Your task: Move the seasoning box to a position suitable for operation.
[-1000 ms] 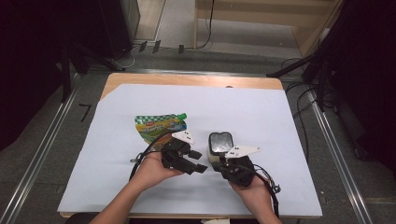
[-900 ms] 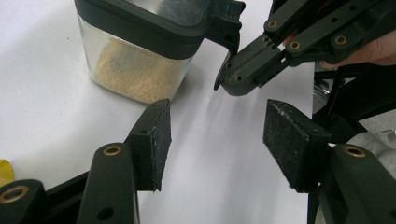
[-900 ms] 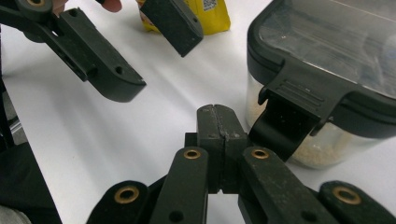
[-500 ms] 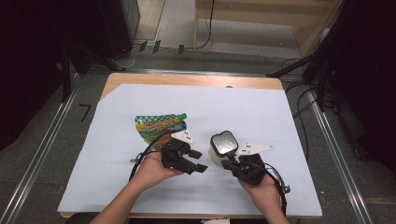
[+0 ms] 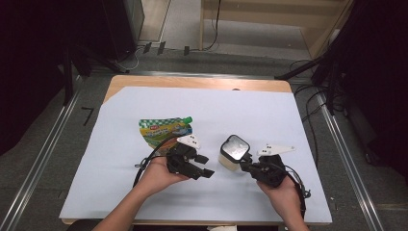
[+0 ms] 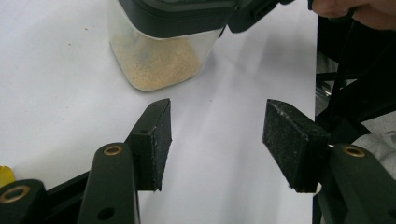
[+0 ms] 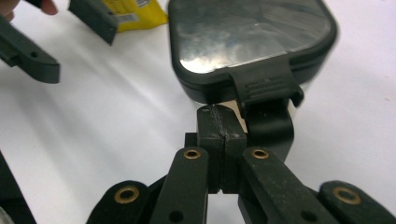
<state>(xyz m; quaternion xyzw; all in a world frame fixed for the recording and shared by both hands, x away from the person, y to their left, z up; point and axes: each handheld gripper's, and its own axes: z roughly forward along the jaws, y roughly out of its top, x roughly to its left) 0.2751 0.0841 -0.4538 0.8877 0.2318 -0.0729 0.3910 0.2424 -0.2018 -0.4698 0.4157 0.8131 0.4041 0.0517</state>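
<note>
Canister [image 5: 234, 154] on white sheet [image 5: 298, 125], green pouch [image 5: 163, 131] well left

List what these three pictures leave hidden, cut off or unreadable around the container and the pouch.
- Container: its top is cut off by the upper edge in the left gripper view.
- Pouch: print too small in the high view; its near end is covered by the left gripper.
- Right gripper: whether its shut fingers pinch the lid's latch; the latch overhangs them.

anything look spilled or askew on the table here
Nothing spilled. The clear square container with a black clip lid stands upright on the white sheet, its pale powder inside. The green and yellow spouted pouch lies flat, slightly angled.
</note>
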